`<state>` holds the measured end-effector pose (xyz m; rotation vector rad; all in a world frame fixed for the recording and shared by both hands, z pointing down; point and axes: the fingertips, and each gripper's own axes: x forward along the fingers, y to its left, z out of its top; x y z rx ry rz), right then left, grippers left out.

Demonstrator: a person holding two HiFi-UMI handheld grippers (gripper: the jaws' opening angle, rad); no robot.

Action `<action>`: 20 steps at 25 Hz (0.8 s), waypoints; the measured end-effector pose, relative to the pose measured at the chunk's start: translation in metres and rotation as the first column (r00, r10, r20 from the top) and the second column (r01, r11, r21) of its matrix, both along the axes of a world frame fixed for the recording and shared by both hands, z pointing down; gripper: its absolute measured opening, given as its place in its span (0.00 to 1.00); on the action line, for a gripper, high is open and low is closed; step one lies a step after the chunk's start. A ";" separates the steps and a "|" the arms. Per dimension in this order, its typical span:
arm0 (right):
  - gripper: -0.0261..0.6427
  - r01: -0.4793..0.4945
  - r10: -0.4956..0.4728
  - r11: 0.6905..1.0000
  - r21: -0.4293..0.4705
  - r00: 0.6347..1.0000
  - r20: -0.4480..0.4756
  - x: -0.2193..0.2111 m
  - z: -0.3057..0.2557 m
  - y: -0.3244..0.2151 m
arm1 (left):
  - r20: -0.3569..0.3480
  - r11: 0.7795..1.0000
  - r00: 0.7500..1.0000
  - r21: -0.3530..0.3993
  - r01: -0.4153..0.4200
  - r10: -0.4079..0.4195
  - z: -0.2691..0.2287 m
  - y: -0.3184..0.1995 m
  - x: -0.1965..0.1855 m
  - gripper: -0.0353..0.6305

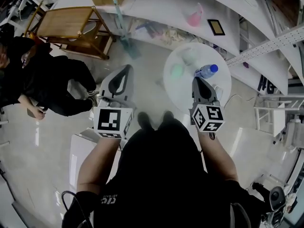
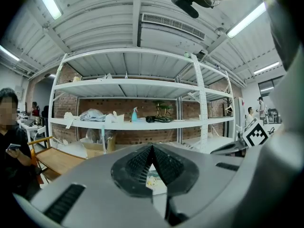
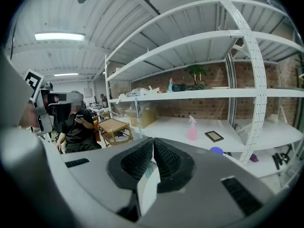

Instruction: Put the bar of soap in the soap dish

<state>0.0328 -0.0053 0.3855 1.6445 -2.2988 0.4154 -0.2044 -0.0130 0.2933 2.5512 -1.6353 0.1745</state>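
"What's on the round white tabletop [image 1: 216, 56] at the upper right?"

"A bottle [image 1: 206, 71] with a blue cap. Left of it are a blurry green thing [image 1: 176, 71] and a pale thing [image 1: 189, 56]."

"And on the long white shelf [image 1: 161, 4] up top?"

"A pink spray bottle [image 1: 194, 16] beside a dark flat frame [image 1: 216, 26]."

Bright, even indoor light from long ceiling tubes [image 2: 50, 1], blown out to pure white. Heavy fisheye bending of shelves [image 2: 137, 87] and beams, with black vignetted corners in both gripper views. Close foreground soft and out of focus; far background sharper. In the head view, washed-out white round table [image 1: 187, 91], hazy motion blur, pale glints on glossy floor [image 1: 37, 134], barely any shadow.
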 end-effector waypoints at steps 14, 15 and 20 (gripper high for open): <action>0.07 -0.050 0.049 0.990 -0.131 0.999 -0.008 -0.012 0.072 -0.065 | -0.043 0.997 0.997 -0.047 0.055 -0.057 0.028 -0.057 -0.027 0.06; 0.07 -0.045 0.045 0.990 -0.134 0.999 -0.008 -0.012 0.075 -0.070 | -0.049 0.997 0.997 -0.052 0.060 -0.062 0.030 -0.063 -0.027 0.06; 0.07 -0.022 0.018 0.988 -0.152 0.999 -0.030 -0.007 0.086 -0.086 | -0.042 0.996 0.997 -0.064 0.065 -0.068 0.033 -0.089 -0.021 0.06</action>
